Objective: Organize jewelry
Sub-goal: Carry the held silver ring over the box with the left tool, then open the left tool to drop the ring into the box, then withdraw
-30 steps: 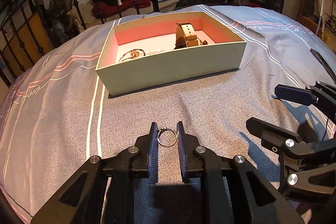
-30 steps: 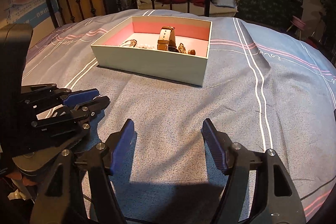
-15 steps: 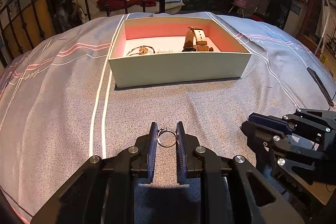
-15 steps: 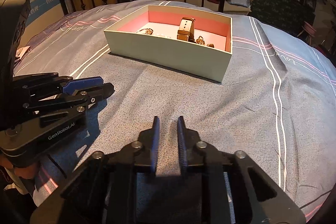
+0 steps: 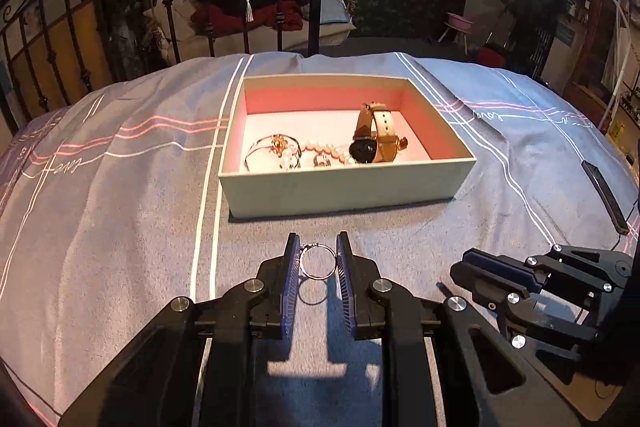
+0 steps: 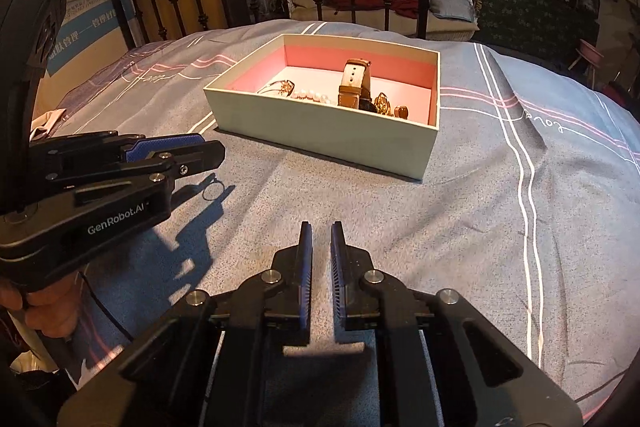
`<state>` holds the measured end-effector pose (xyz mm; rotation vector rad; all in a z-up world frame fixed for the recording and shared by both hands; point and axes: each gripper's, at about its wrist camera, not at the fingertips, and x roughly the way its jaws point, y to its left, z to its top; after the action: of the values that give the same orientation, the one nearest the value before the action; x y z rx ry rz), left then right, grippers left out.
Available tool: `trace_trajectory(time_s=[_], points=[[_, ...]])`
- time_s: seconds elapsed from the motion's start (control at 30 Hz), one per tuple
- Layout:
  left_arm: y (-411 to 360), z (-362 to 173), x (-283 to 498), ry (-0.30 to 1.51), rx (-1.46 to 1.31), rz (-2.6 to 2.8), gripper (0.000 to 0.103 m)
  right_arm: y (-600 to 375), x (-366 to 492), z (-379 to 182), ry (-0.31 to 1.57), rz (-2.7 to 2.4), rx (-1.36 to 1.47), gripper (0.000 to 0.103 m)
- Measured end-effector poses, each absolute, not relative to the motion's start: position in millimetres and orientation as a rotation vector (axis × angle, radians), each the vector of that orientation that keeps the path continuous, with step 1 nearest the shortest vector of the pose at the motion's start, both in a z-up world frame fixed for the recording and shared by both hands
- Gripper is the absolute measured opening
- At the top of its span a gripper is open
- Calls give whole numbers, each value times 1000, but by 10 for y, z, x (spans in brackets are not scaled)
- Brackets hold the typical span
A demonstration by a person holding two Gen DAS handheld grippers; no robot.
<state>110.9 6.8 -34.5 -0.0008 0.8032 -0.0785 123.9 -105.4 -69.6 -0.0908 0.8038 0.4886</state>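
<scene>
Left gripper [image 5: 318,255] clamped on thin metal ring [image 5: 318,261], ring upright between pads, lifted above bedspread [image 5: 120,227], just short of box [image 5: 344,183]. Right gripper [image 6: 320,247] fully closed, empty, hovering over bedspread. Box holds watch [image 5: 370,137], pearl strand [image 5: 324,151], bangle [image 5: 272,149].

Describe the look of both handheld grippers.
Both the left gripper and the right gripper have matte black angular linkage arms, silver round screws and ribbed blue finger pads. White "GenRobot.AI" lettering marks the left one's side.
</scene>
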Motion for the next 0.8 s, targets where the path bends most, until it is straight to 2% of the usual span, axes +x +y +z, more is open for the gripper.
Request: trace_trajectory(time_s=[0.27, 0.5, 0.8], points=[[-7, -77, 1737, 762, 58, -45, 18, -1030, 1760, -447, 747, 445, -70, 11], [-77, -243, 2152, 819, 96, -30, 18, -1068, 2113, -482, 755, 416, -40, 11], [-32, -439, 2303, 864, 76, -15, 18, -1066, 2212, -598, 771, 410, -40, 11]])
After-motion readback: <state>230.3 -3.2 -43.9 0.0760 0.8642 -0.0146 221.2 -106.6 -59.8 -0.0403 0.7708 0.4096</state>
